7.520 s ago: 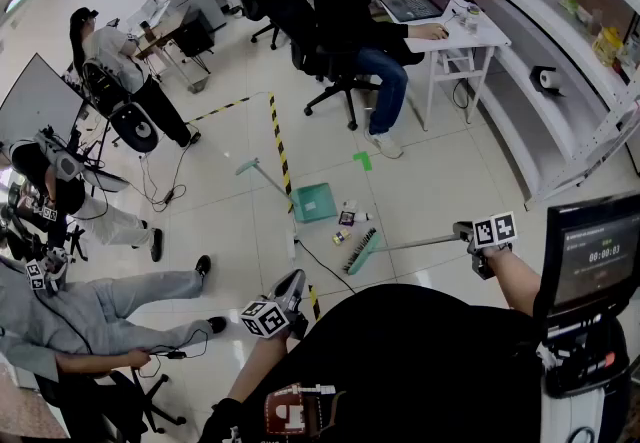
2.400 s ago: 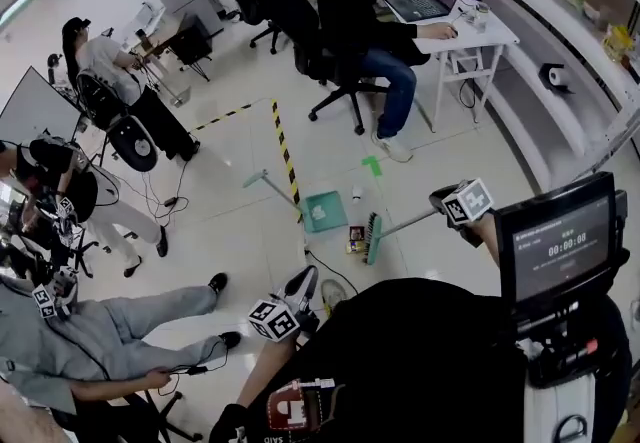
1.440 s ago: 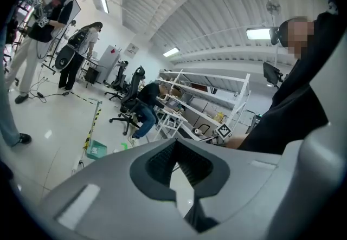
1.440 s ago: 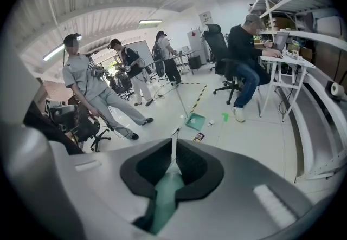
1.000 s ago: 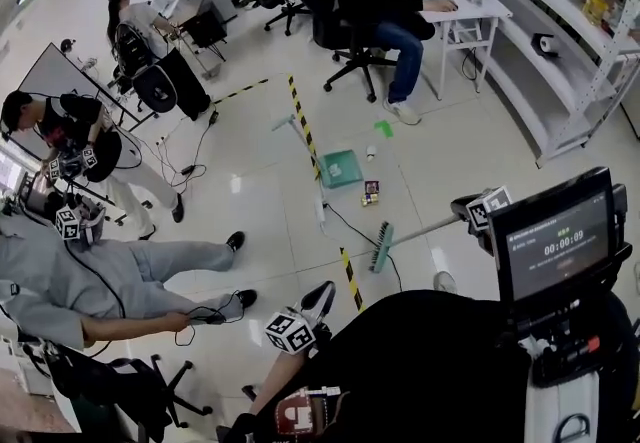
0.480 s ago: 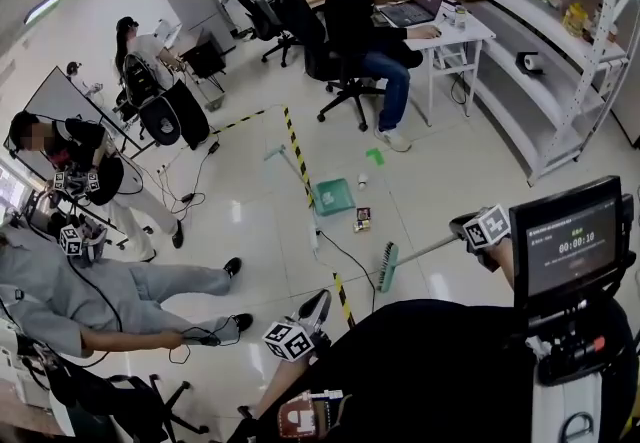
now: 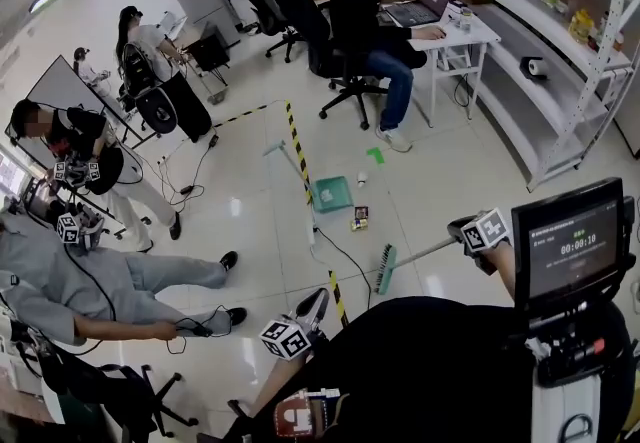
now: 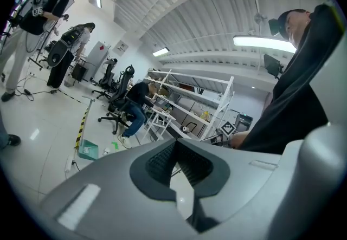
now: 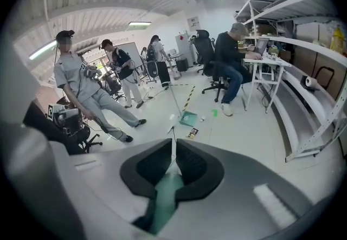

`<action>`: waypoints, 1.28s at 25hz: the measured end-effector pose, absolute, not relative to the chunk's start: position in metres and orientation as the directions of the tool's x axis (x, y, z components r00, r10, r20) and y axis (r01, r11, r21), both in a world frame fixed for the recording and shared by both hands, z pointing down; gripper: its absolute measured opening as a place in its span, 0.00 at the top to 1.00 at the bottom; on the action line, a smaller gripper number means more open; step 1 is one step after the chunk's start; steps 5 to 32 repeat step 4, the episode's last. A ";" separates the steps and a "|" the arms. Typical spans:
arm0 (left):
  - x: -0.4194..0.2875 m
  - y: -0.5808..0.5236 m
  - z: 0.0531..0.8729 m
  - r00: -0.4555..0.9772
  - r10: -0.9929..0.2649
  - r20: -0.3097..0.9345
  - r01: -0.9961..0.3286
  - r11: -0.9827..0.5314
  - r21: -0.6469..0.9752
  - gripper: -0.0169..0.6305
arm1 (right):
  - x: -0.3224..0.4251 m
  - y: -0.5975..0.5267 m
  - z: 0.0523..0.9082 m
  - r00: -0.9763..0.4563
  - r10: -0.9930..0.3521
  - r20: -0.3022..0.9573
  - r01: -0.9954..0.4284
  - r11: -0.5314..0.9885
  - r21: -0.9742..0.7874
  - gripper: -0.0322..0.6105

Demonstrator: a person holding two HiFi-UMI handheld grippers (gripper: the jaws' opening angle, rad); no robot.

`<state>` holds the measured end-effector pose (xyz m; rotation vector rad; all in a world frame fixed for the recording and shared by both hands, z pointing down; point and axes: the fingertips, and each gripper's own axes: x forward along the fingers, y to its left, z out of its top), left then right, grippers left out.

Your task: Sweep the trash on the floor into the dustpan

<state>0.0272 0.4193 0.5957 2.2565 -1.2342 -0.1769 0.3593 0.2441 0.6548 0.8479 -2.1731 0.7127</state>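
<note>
A green dustpan [image 7: 331, 193] rests on the white floor with its long handle leaning up and to the left; it also shows in the left gripper view [image 8: 88, 149] and the right gripper view [image 9: 189, 120]. A small dark piece of trash [image 7: 358, 220] lies just in front of it, and a white bit [image 7: 362, 177] lies to its right. My right gripper [image 7: 460, 229] is shut on the broom handle [image 9: 165, 195]. The green broom head [image 7: 385, 269] sits on the floor, apart from the trash and nearer me. My left gripper [image 7: 312, 303] hangs low by my body with its jaws [image 8: 176, 144] shut on nothing.
Yellow-black tape [image 7: 298, 153] and a cable [image 7: 340, 251] run past the dustpan. A green tape mark [image 7: 376, 155] lies beyond. Seated people are at the left [image 7: 110, 271], one person sits at a desk [image 7: 375, 21], and white shelving [image 7: 570, 61] stands at the right.
The broom head has drawn back from beside the trash toward me. Over the last half second it has hardly moved. The dustpan and trash stay put.
</note>
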 end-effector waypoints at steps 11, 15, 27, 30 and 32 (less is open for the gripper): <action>0.048 0.419 0.583 0.556 -0.816 0.154 -0.746 -0.409 0.526 0.98 | 0.375 0.239 0.646 -0.567 -0.346 0.747 -0.721 0.648 -0.247 0.91; 0.048 0.419 0.583 0.556 -0.816 0.154 -0.746 -0.409 0.526 0.98 | 0.375 0.239 0.646 -0.567 -0.346 0.747 -0.721 0.648 -0.247 0.91; 0.048 0.419 0.583 0.556 -0.816 0.154 -0.746 -0.409 0.526 0.98 | 0.375 0.239 0.646 -0.567 -0.346 0.747 -0.721 0.648 -0.247 0.91; 0.048 0.419 0.583 0.556 -0.816 0.154 -0.746 -0.409 0.526 0.98 | 0.375 0.239 0.646 -0.567 -0.346 0.747 -0.721 0.648 -0.247 0.91; 0.048 0.419 0.583 0.556 -0.816 0.154 -0.746 -0.409 0.526 0.98 | 0.375 0.239 0.646 -0.567 -0.346 0.747 -0.721 0.648 -0.247 0.91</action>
